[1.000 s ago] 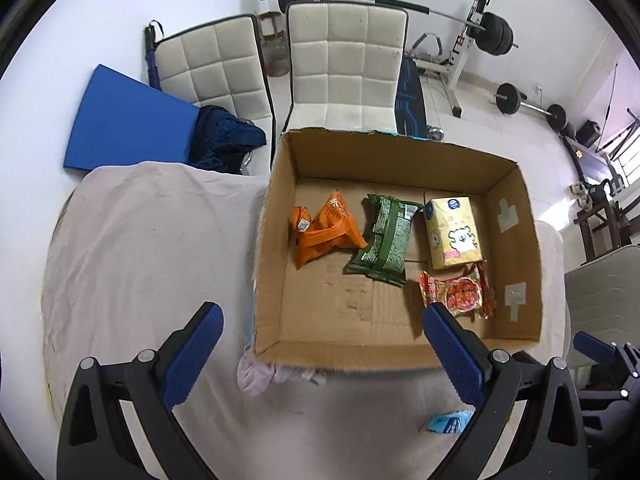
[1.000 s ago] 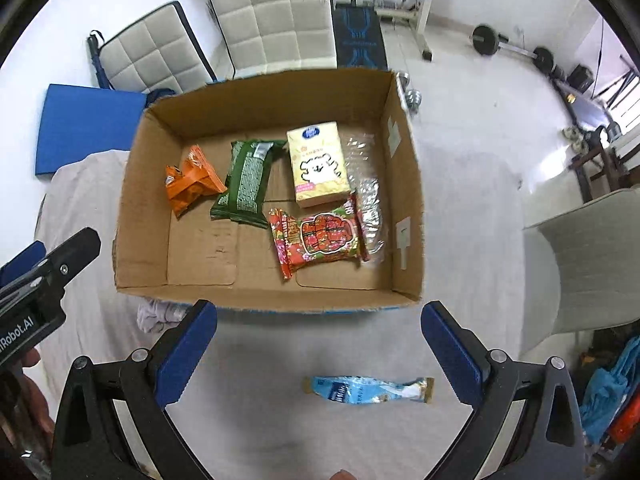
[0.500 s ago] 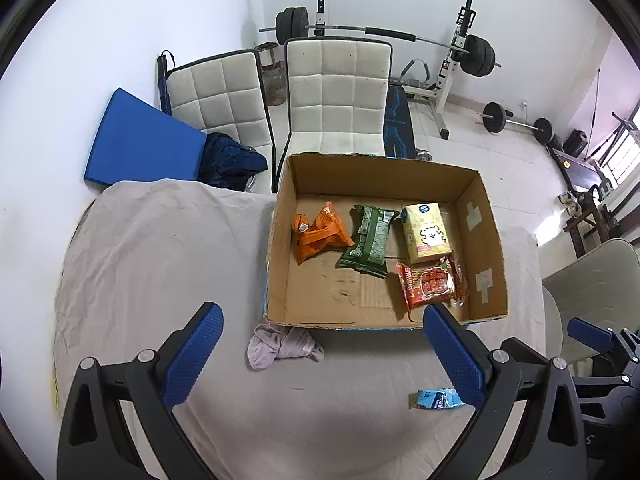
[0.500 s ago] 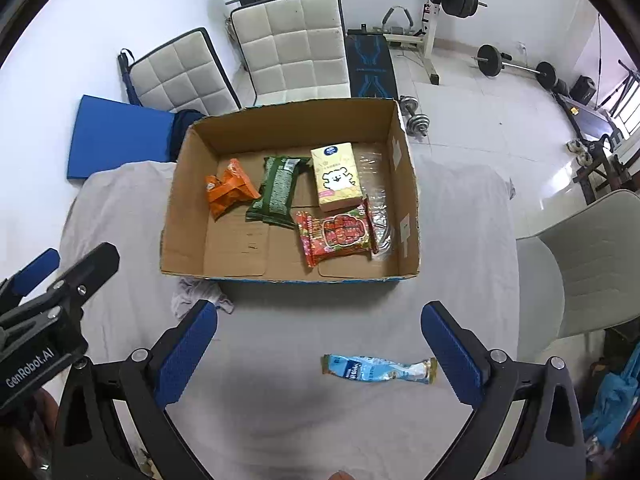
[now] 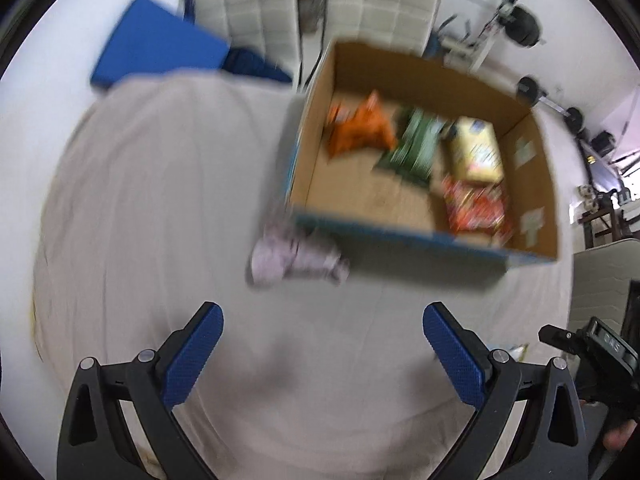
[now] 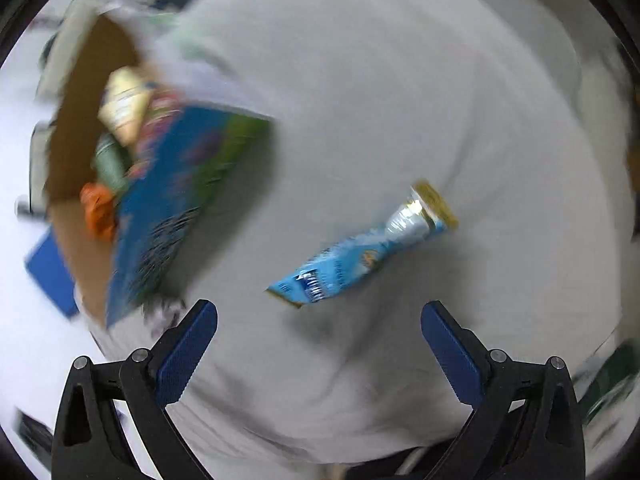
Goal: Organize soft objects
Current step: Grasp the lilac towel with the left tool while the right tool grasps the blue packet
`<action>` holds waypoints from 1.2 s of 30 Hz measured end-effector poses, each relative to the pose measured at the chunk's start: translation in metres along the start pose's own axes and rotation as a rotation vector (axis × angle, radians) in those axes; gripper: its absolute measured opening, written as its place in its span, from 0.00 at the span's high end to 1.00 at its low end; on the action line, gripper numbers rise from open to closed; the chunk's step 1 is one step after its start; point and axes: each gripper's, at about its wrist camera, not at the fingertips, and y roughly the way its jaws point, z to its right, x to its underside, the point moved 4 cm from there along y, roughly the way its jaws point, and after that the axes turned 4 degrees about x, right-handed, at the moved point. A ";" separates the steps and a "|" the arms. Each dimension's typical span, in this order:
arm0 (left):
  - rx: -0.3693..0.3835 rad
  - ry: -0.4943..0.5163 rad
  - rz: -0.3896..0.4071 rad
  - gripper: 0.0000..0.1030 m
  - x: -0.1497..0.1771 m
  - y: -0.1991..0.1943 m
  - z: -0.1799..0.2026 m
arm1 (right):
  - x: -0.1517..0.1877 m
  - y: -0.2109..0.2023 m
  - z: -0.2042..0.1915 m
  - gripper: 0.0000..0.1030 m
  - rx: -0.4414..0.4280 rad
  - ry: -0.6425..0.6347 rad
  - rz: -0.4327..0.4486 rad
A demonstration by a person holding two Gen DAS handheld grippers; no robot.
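A cardboard box (image 5: 316, 128) stands on the cloth-covered table and holds an orange packet (image 5: 360, 128), a green packet (image 5: 416, 144), a yellow pack (image 5: 476, 152) and a red packet (image 5: 476, 208). A crumpled pale lilac cloth (image 5: 296, 258) lies just outside the box's near left corner, ahead of my open, empty left gripper (image 5: 323, 320). In the right wrist view a light blue wrapper (image 6: 360, 260) lies on the table just ahead of my open, empty right gripper (image 6: 318, 318). The box (image 6: 80, 120) shows blurred at the left there.
Two white padded chairs (image 5: 376, 4) and a blue mat (image 5: 160, 56) stand beyond the table's far edge, with weight equipment (image 5: 520, 24) behind. The other gripper's black body (image 5: 592, 356) shows at the lower right of the left wrist view. Both views are motion-blurred.
Both grippers have dropped toward the table. The left one now faces the lilac cloth. The right one has swung right and turned, so the blue wrapper lies close between its fingers' line.
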 end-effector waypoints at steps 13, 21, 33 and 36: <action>0.006 -0.255 -0.155 0.00 0.015 0.089 -0.065 | -0.003 0.078 -0.001 0.64 0.147 0.012 -0.032; 0.137 -0.370 -0.200 0.01 -0.011 0.116 -0.086 | 0.007 0.072 -0.028 0.80 0.299 -0.269 0.058; 0.081 -0.358 -0.194 0.03 -0.021 0.162 -0.045 | 0.011 0.084 -0.045 0.80 0.348 -0.330 0.061; 0.080 -0.343 -0.187 0.31 -0.013 0.167 -0.047 | 0.009 0.081 -0.048 0.80 0.359 -0.340 0.058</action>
